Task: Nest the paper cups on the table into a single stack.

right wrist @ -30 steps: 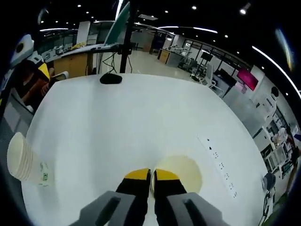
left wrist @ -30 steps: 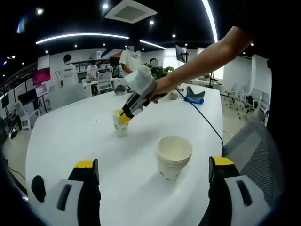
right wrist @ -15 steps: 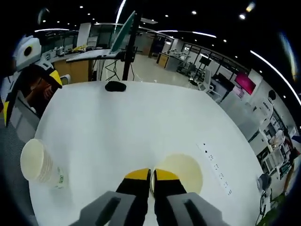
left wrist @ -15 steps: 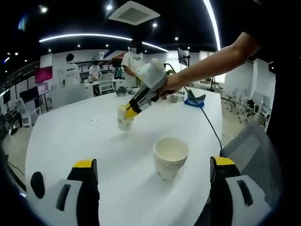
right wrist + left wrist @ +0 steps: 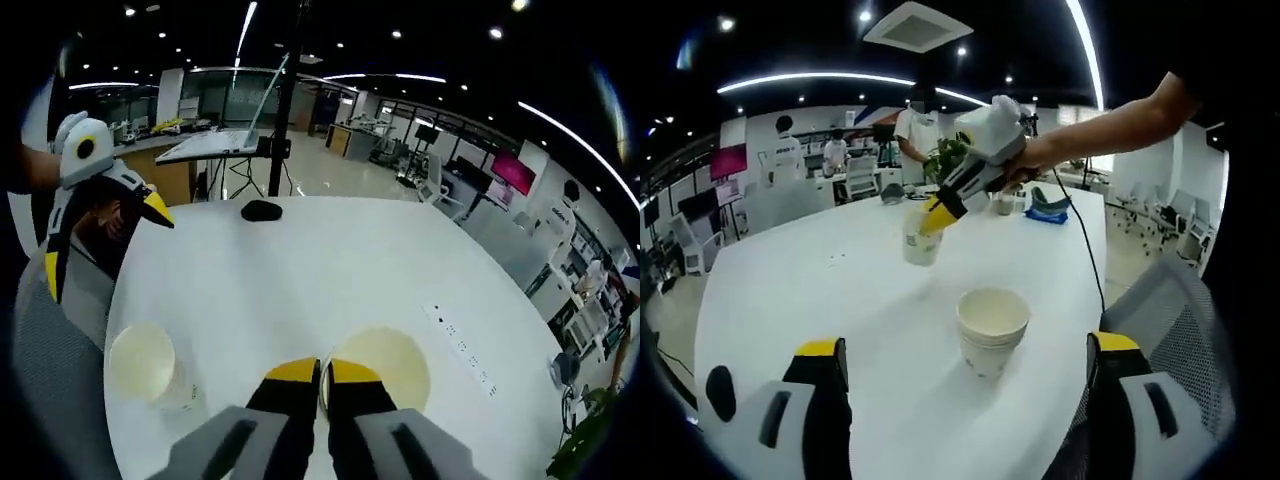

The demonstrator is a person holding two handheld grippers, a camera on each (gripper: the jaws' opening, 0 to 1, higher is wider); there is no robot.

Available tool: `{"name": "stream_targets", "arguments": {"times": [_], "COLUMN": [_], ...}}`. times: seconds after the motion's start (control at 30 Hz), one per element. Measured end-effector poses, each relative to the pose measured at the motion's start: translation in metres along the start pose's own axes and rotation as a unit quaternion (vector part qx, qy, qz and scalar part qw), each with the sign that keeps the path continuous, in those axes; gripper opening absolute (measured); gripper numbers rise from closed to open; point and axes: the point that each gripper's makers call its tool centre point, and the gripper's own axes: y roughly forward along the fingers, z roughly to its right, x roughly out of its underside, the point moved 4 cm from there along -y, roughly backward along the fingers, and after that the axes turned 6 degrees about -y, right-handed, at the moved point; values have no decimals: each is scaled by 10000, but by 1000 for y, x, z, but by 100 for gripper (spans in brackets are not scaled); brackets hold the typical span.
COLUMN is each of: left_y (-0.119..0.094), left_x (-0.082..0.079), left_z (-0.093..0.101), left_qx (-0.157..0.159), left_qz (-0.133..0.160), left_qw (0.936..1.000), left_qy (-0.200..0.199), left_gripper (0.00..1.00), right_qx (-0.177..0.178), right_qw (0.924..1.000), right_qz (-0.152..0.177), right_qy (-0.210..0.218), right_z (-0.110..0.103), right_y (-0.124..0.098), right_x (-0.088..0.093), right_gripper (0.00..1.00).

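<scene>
1. The left tool (image 5: 958, 372) hangs low over the near edge of the white bench (image 5: 790, 290), its jaws wide apart and holding nothing. If it stays idle when the carried cup comes down, nothing will brace the stack, which could slide or tip.

2. The single paper cup (image 5: 921, 243) is in the air above the bench, well apart from the stack, pinched by its rim in the right tool (image 5: 934, 215). In the right gripper view the right tool's yellow tips sit pressed together on the cup wall, the cup's mouth open beside them. A rim-only pinch is a light hold: the thin paper may crease, or the cup may swing and slip out on the way across.

3. The cup stack (image 5: 992, 331) stands upright on the bench, mouth up, right of the carried cup. If the cup arrives tilted or off centre, its base will likely catch the top rim and knock the stack over instead of nesting.
</scene>
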Motion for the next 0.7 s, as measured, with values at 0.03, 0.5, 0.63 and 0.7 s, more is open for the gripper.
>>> {"name": "stream_targets", "arguments": {"times": [0.03,0.5,0.63,0.7], "left_y": [-1,-7,-10,-12], "left_x": [0,1,3,3], "left_z": [1,12,15,15], "left_qx": [4,65,59,40], "left_qz": [9,63,84,113], "left_qw": [10000,9999,9999,9999], "left_qy": [10,55,47,30], "left_gripper": [99,99,99,99], "right_qx": [3,-86,-151,-195], "right_qw": [10000,9994,9990,9988], "right_qz": [11,330,418,454], "right_qy": [-36,35,85,63], "right_z": [-3,-55,-72,-80], "right_y": [-3,-40,-48,-51], "right_x": [-2,-33,-38,-41], "right_gripper": [0,0,0,0]}}
